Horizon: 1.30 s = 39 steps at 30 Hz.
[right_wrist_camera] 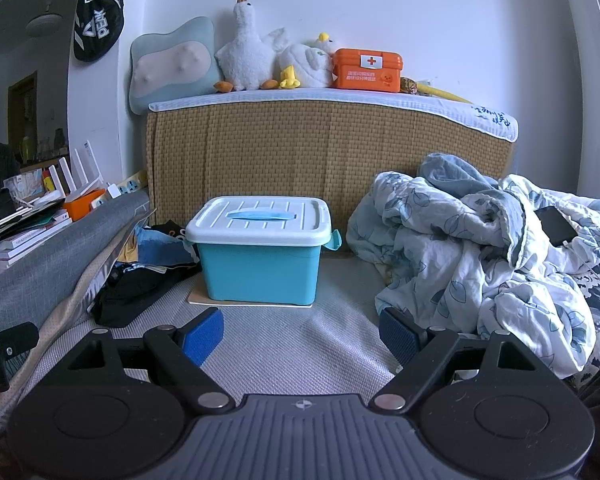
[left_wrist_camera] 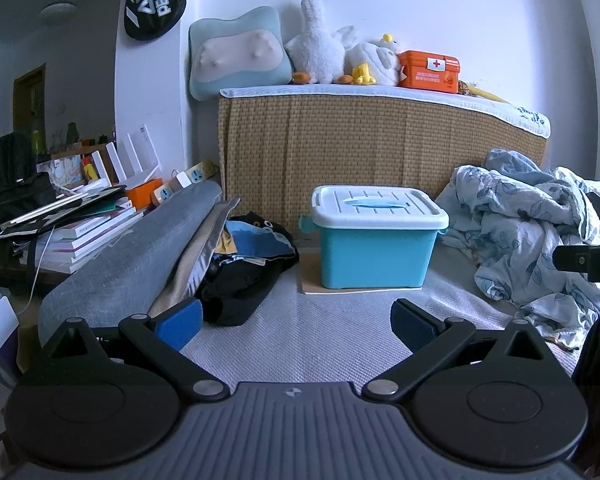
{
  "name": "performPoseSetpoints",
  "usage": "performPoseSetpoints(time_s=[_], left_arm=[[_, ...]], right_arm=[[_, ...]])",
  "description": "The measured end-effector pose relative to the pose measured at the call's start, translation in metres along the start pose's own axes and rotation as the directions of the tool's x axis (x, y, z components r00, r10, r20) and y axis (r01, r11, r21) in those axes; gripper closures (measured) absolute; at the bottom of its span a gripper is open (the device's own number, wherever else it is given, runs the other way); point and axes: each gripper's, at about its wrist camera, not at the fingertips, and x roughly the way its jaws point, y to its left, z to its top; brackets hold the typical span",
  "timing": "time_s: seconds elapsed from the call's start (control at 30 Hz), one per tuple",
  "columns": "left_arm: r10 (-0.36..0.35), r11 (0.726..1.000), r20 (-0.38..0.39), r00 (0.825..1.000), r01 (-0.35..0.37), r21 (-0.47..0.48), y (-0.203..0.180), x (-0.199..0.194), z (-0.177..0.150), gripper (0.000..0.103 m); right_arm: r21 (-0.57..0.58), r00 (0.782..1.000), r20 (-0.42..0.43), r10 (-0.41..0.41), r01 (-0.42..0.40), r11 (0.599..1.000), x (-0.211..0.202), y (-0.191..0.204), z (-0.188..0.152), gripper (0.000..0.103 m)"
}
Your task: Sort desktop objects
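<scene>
Left wrist: the left gripper (left_wrist_camera: 296, 322) hangs spread and empty over the mat (left_wrist_camera: 320, 336); the box (left_wrist_camera: 374, 240), lid on, sits straight ahead. Right wrist: the right gripper (right_wrist_camera: 302, 336) gapes empty too, box (right_wrist_camera: 260, 252) ahead-left, quilt (right_wrist_camera: 480, 256) right.

One blue storage box (right_wrist_camera: 258, 250), one orange first-aid case (right_wrist_camera: 366, 69), perhaps three plush birds (right_wrist_camera: 246, 54).

You face a smooth, semi-glossy plastic storage box (left_wrist_camera: 374, 254) on a woven, rough-textured grey mat (left_wrist_camera: 312, 336); behind it, coarse wicker headboard (left_wrist_camera: 372, 148); right of frame, soft crumpled printed cotton quilt (left_wrist_camera: 532, 232).
</scene>
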Motion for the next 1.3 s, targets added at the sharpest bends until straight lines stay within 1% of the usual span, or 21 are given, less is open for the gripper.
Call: performPoseSetpoints(time_s=[1.3], left_arm=[[-0.005,1.000,0.002,1.000,0.005,0.012,-0.0007,-0.0009,-0.0014,0.000]], right_arm=[[-0.008,1.000,-0.004,0.000,0.000,1.000,0.0001,0.0024,0.0001,0.015]])
